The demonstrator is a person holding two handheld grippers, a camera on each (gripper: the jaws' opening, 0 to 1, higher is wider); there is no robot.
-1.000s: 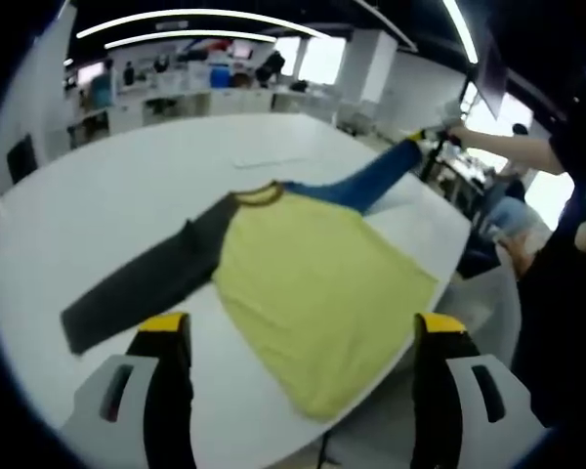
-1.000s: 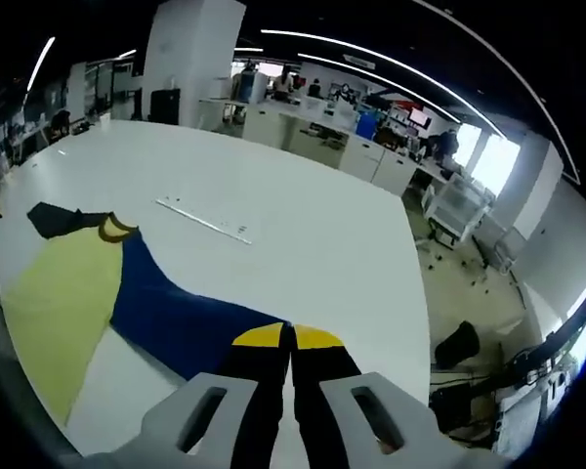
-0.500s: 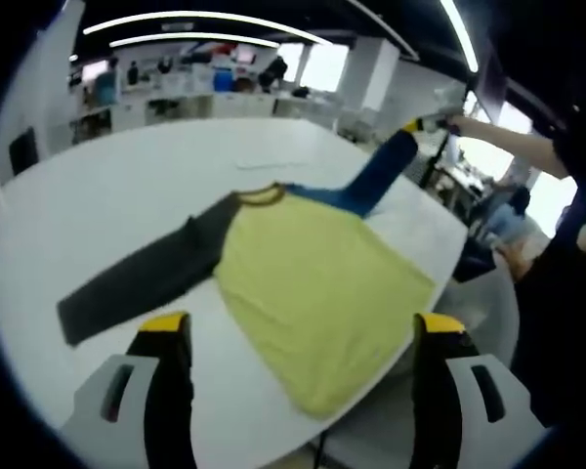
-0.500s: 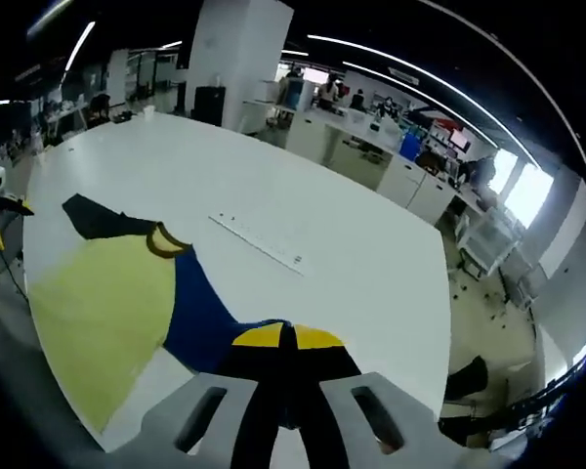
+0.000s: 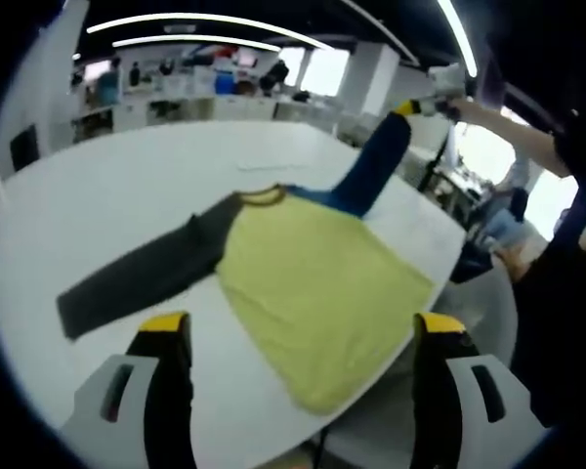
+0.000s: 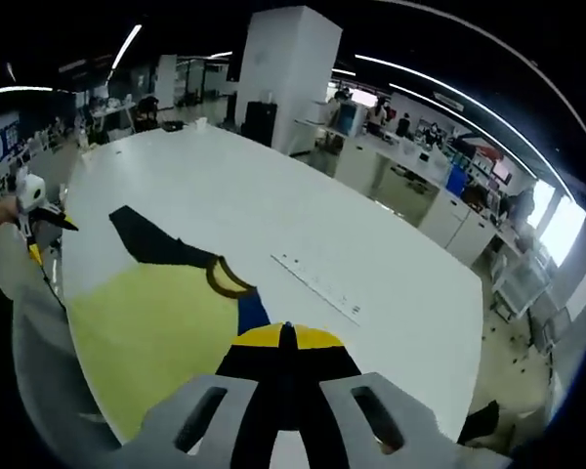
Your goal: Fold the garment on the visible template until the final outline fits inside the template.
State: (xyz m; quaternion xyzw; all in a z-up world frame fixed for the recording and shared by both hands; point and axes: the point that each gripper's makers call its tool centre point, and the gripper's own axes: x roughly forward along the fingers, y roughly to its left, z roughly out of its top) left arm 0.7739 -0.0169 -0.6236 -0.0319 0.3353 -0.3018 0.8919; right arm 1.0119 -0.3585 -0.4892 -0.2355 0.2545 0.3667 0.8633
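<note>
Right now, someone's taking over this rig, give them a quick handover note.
Right gripper: shut on the blue sleeve, lifted off the table.
Left gripper: open, holds nothing, hovering near the shirt's hem.
Shirt: yellow body flat, hem near the table edge; dark sleeve spread out flat.
Done: blue sleeve picked up.
Left: lay it across the body, fold in the dark sleeve, then fold the body. I can't make out a template.
</note>
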